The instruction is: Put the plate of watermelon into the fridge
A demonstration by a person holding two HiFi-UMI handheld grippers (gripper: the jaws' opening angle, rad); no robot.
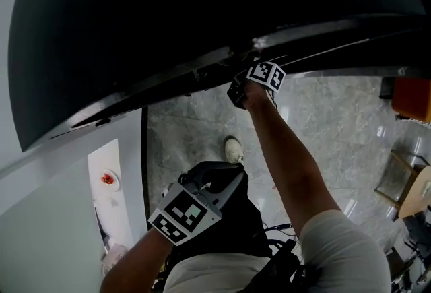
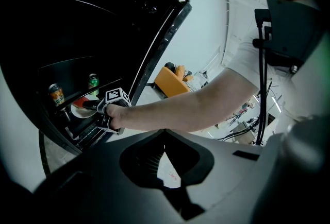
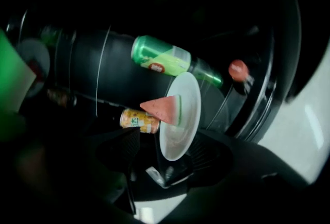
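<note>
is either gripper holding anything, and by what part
Nothing is held. The right gripper stands open around the near rim of the plate, not pressing it; the left gripper is shut and empty.

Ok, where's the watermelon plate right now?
Inside the fridge: the right gripper view shows the white plate with its watermelon slice between the right gripper's open fingers, a yellow can beside it and a green can just beyond.

White round plate [image 3: 181, 122] bearing one triangular red watermelon wedge [image 3: 164, 108] with green rind at its wide end, set inside dark, open fridge [image 2: 77, 22]
</note>
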